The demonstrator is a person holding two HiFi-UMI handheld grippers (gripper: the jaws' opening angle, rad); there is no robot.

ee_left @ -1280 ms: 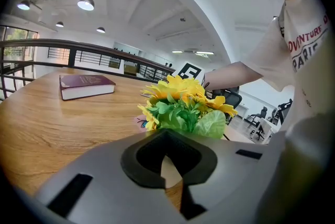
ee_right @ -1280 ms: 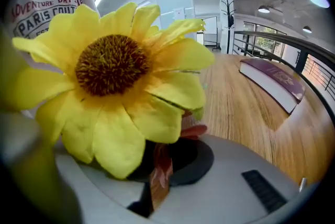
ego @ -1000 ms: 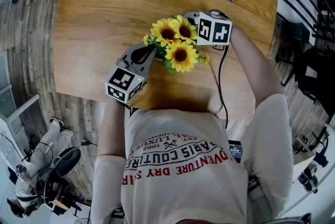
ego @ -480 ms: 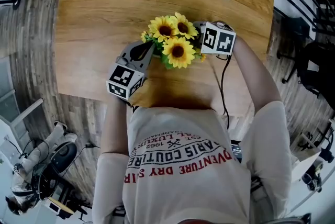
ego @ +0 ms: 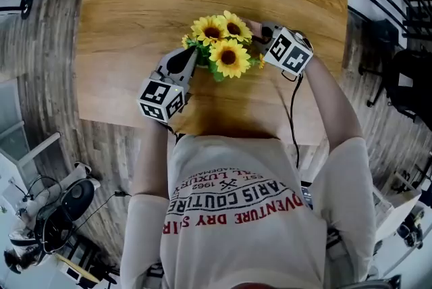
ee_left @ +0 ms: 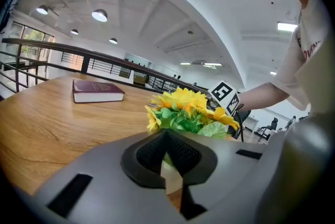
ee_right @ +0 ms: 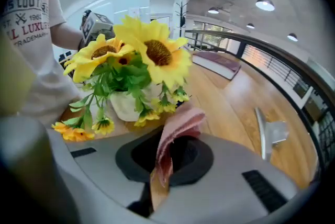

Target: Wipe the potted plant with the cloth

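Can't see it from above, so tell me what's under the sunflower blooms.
A white pot on the table, seen in the right gripper view. Its rim and whatever fills it are covered by green leaves.

**Left gripper view.** Lower ctr: grey left gripper [ee_left: 167, 135], jaws closed tip to tip. Just behind, ctr: potted plant w/ yellow sunflowers & green leaves [ee_left: 183, 110] on light wooden table [ee_left: 42, 123]. Mid-L: maroon hardback book [ee_left: 98, 91], lying flat. R of blooms: right gripper's black-white marker cube [ee_left: 224, 94] & person's forearm [ee_left: 261, 94].
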